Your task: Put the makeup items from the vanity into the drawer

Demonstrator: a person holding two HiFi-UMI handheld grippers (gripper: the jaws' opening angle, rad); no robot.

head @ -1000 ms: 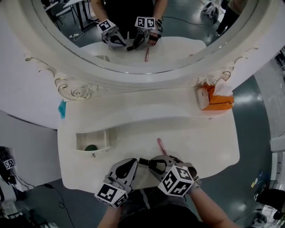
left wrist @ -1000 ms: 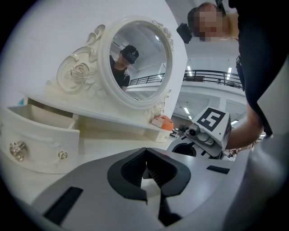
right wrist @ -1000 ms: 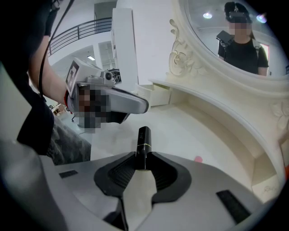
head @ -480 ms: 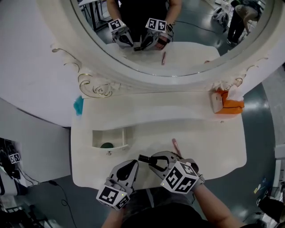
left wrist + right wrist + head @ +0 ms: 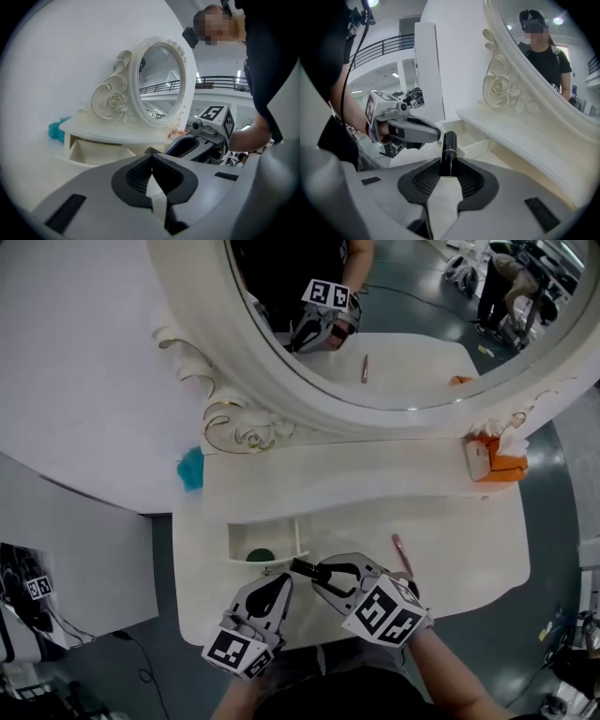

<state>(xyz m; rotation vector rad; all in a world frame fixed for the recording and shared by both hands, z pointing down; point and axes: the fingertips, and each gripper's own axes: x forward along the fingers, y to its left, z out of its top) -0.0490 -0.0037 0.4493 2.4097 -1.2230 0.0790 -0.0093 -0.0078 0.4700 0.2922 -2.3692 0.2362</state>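
Observation:
My right gripper [image 5: 319, 575] is shut on a black lipstick tube [image 5: 449, 151] with a thin gold ring; the tube sticks out past the jaws toward the open drawer [image 5: 266, 542]. It hovers over the vanity's front edge, just right of the drawer. A dark green item [image 5: 260, 557] lies inside the drawer. A pink stick [image 5: 401, 555] lies on the white vanity top [image 5: 450, 531], to the right of my right gripper. My left gripper [image 5: 272, 587] is shut and empty, close beside the right one, below the drawer's front.
An oval mirror [image 5: 403, 324] in a carved white frame stands at the back of the vanity. An orange tissue box [image 5: 497, 461] sits at the back right corner. A teal object [image 5: 190, 468] pokes out at the vanity's left edge.
Both grippers have shifted left along the vanity's front edge, nearer the open drawer, the right one still gripping the black tube. The head view has swung left.

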